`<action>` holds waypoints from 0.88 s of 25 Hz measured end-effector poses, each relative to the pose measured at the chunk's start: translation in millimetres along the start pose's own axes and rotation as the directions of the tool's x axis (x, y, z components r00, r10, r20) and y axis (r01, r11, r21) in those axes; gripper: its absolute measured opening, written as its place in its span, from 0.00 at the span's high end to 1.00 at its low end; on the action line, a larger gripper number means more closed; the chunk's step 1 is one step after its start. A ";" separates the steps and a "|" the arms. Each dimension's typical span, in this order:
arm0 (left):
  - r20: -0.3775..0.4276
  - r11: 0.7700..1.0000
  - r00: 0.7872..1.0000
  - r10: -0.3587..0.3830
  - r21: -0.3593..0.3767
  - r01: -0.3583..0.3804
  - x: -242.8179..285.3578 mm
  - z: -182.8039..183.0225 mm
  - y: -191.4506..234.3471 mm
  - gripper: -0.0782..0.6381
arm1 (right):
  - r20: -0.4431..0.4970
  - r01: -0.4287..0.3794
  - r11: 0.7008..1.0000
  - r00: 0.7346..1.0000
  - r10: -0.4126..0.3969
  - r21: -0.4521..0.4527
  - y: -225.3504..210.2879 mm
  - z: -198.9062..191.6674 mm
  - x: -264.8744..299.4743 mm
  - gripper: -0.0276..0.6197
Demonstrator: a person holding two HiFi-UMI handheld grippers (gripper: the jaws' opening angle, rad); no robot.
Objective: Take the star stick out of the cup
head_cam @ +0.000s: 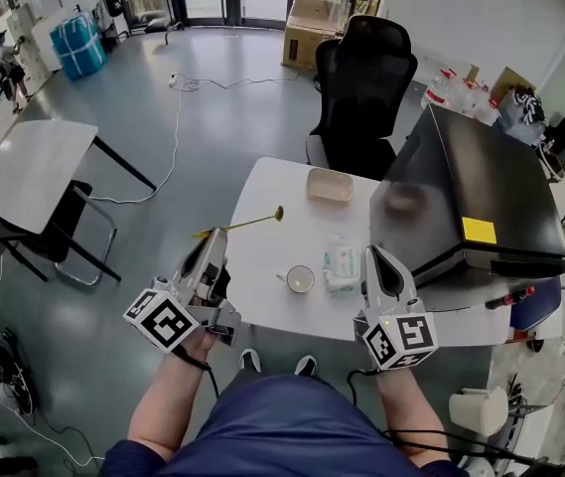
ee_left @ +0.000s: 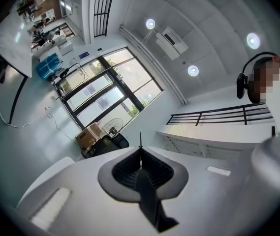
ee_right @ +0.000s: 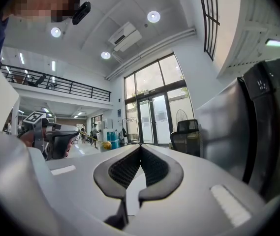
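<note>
Standing farthest left on the glossy grey floor is a side table [head_cam: 34,167], white-topped on thin dark legs. Next comes the left gripper [head_cam: 216,237], a pale smooth plastic wedge with a black-and-white marker cube at its rear. Its ribbed black pads [ee_left: 124,169] are clenched on the star stick [head_cam: 247,222], a thin straight golden rod. The stick is clear of the cup and held in the air across the left edge of the main table [head_cam: 272,192]. Its tail points out over the floor and its small golden head lies above the tabletop; the head's shape is too small to make out. The main table is matt white with rounded corners. Near its front edge stands the cup [head_cam: 300,279], round and white with a small handle on its left side. Just beside it, to the right, lies a soft, pale wipes packet [head_cam: 342,256]. Toward the far edge sits a shallow beige tray [head_cam: 330,185], rectangular with rounded corners. A black office chair [head_cam: 361,87] with a padded back stands beyond that edge. The right gripper [head_cam: 375,253], of the same pale plastic, hangs over the front edge with its ribbed pads closed together on nothing. A glossy black box [head_cam: 471,182] bearing a yellow sticker [head_cam: 479,231] fills the table's right end. Counted: two grippers, two tables, one stick, one cup, one packet, one tray, one chair, one box.
</note>
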State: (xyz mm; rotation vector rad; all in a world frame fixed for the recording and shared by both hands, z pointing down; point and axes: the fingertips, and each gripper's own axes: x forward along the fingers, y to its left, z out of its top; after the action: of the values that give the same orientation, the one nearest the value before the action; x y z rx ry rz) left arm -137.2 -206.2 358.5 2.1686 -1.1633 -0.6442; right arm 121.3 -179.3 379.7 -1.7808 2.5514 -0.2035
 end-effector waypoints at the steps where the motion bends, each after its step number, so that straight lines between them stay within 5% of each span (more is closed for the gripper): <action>1: 0.000 1.000 1.000 0.000 -0.003 0.000 -0.6 -0.5 1.3 0.88 | -0.001 0.001 1.000 1.000 -0.001 -0.001 0.3 -1.1 0.4 0.95; 22: -0.012 0.999 0.999 -0.037 -0.029 0.037 0.0 -4.6 -0.8 0.88 | -0.013 -0.007 1.000 1.000 0.007 -0.020 5.2 -7.9 0.7 0.95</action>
State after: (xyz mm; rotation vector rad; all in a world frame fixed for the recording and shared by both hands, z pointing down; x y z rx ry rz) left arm -133.7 -204.6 361.2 2.1714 -1.1034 -0.6586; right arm 115.5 -177.5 387.0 -1.7826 2.5773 -0.1906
